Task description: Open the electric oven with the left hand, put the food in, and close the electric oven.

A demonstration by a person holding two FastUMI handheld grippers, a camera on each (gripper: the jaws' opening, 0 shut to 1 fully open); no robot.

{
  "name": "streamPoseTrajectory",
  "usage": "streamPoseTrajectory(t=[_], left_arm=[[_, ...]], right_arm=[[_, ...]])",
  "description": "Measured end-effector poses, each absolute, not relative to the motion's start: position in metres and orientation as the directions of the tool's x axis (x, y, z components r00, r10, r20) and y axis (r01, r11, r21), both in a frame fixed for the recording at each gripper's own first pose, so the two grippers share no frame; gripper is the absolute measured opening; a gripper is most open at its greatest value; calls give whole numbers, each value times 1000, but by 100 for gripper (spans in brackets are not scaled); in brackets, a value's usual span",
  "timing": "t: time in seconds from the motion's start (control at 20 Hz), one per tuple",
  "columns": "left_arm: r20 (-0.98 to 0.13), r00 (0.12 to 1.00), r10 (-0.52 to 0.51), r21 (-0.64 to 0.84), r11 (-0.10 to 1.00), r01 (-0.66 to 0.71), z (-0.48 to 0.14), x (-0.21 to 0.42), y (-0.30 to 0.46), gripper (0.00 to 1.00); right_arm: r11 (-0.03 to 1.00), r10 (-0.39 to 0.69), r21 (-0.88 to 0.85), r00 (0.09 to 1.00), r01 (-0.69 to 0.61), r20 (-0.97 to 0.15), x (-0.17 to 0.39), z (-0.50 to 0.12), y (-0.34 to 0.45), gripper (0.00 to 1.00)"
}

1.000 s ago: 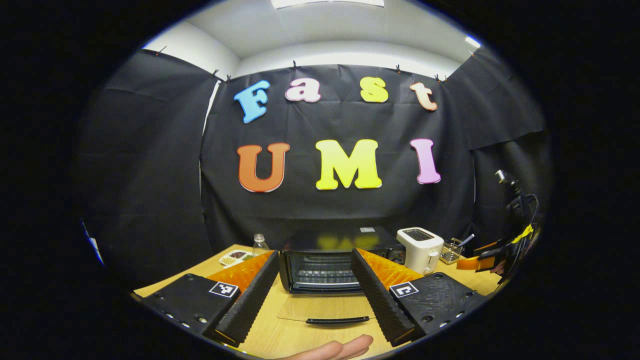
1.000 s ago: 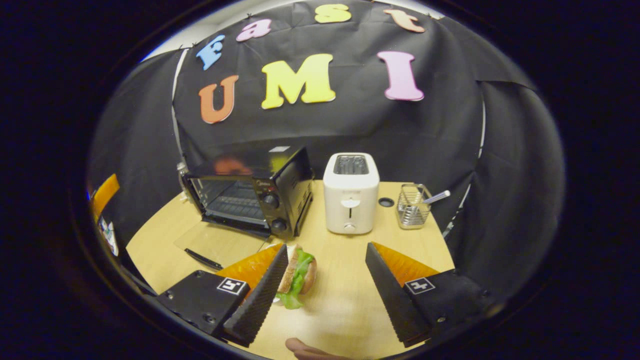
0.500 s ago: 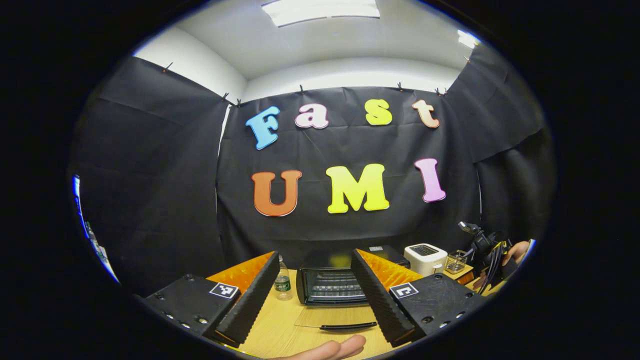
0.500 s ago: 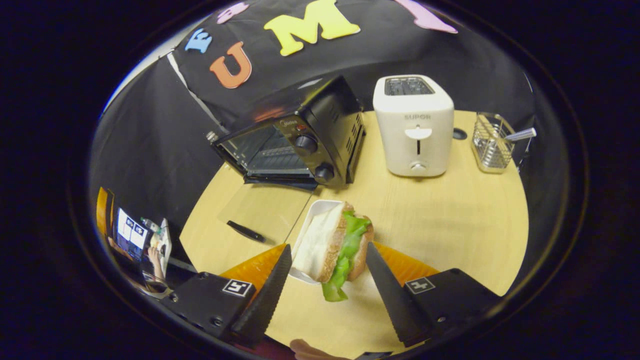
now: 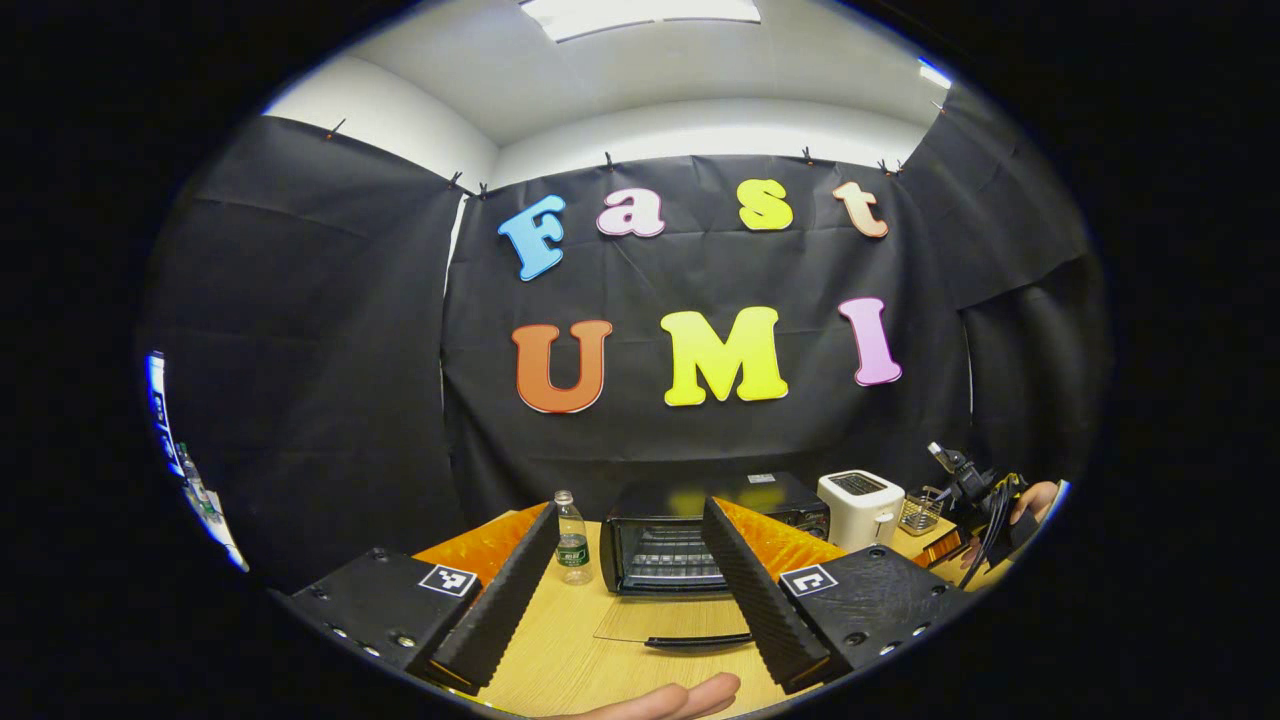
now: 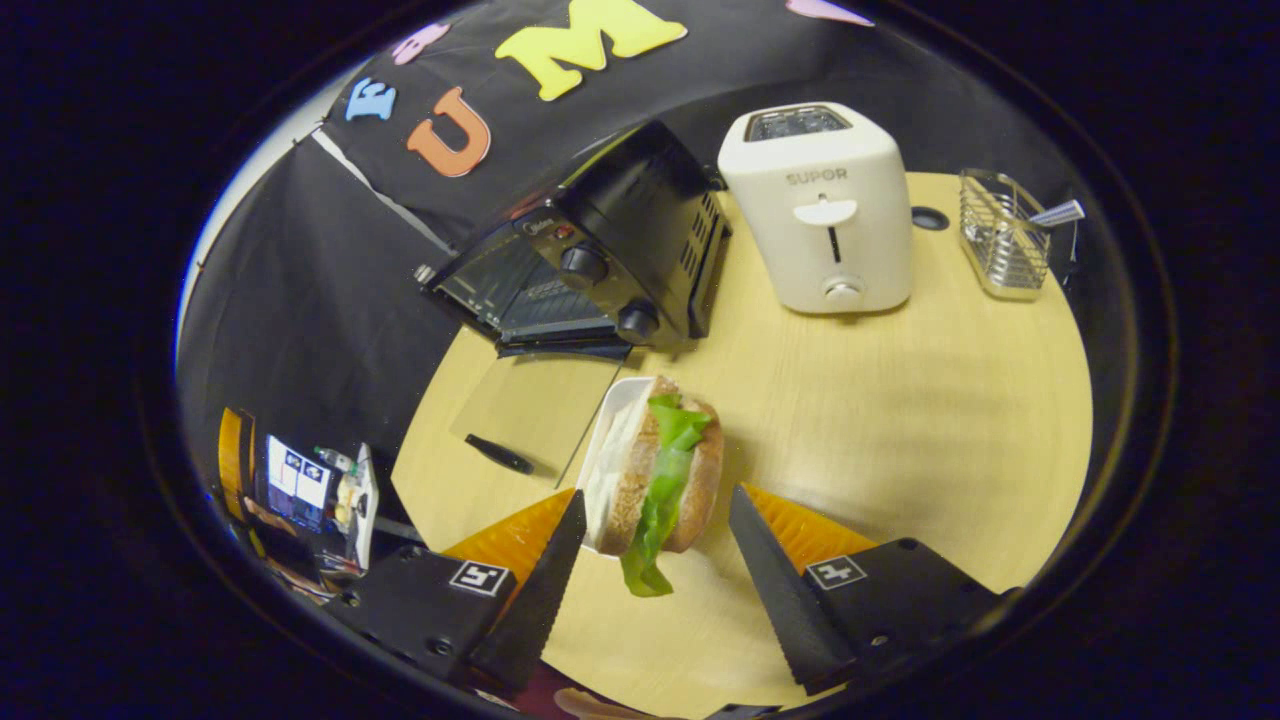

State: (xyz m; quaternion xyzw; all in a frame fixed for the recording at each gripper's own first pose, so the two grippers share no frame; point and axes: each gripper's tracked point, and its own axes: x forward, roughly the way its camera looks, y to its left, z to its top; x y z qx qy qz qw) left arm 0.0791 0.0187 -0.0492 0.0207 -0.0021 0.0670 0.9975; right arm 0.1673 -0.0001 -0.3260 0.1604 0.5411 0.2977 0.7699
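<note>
Item: electric oven [image 6: 590,270], black, at the back left of the desk [image 6: 900,420] in the right gripper view; door [image 6: 535,400] already dropped flat onto the desk, glass pane with a dark handle [image 6: 503,455] at its free edge, wire rack visible inside. Step in hand, as judged: opening done, loading about to begin. Food: sandwich [image 6: 655,465] with lettuce, standing on edge in a small white tray [image 6: 608,430] just in front of the open door, between the two fingers of the right gripper [image 6: 655,540], which is spread wide and apart from the bread on both sides (no pinch yet). Left gripper [image 5: 625,590]: also spread, holding nothing, raised and drawn back from the oven [image 5: 665,550], with the door handle [image 5: 698,640] lying between and beyond its fingers. Next move calls for: bringing the right fingers in on the sandwich's flat sides, gently since bread and loose lettuce will squash or shed, then carrying it over the door onto the rack; the left to stay out of that path until closing. Surface: pale wood-grain desk, rounded edge. Also on it: white toaster [image 6: 820,205] right of the oven, wire basket [image 6: 1000,245] with a utensil at far right, plastic bottle [image 5: 572,540] left of the oven. Room: black cloth walls, white ceiling with a light panel [image 5: 640,10]
</note>
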Motion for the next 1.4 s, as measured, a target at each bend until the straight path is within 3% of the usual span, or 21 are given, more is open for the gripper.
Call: streamPoseTrajectory(t=[0.05, 0.1, 0.15, 0.2, 0.35, 0.8, 1.1, 1.4], left_arm=[[4, 990, 140, 49, 989, -140, -50, 78, 20, 94], [2, 989, 151, 59, 987, -151, -51, 77, 24, 94], [-1, 987, 160, 66, 985, -159, -52, 76, 27, 94], [-7, 987, 163, 69, 984, -162, -54, 74, 29, 94], [-20, 985, 170, 68, 983, -168, -56, 68, 34, 94], [32, 992, 120, 20, 993, -120, -50, 56, 44, 94], [-2, 998, 70, 3, 998, -70, -60, 54, 53, 94], [-14, 997, 73, 34, 997, -73, -70, 49, 73, 94]], right_arm=[[762, 646, 599, 244, -245, -723, 172, -330, 4, 88], [735, 678, 647, 226, -201, -700, 170, -331, 10, 90], [700, 712, 700, 208, -143, -670, 168, -331, 15, 63], [659, 748, 747, 191, -93, -636, 164, -329, 21, 50], [633, 764, 773, 204, -51, -612, 160, -328, 19, 40], [638, 722, 764, 420, -96, -550, 128, -265, 25, 36], [582, 719, 812, 500, -52, -483, 107, -256, 89, 36], [506, 682, 863, 615, -4, -397, 134, -262, 167, 36]])
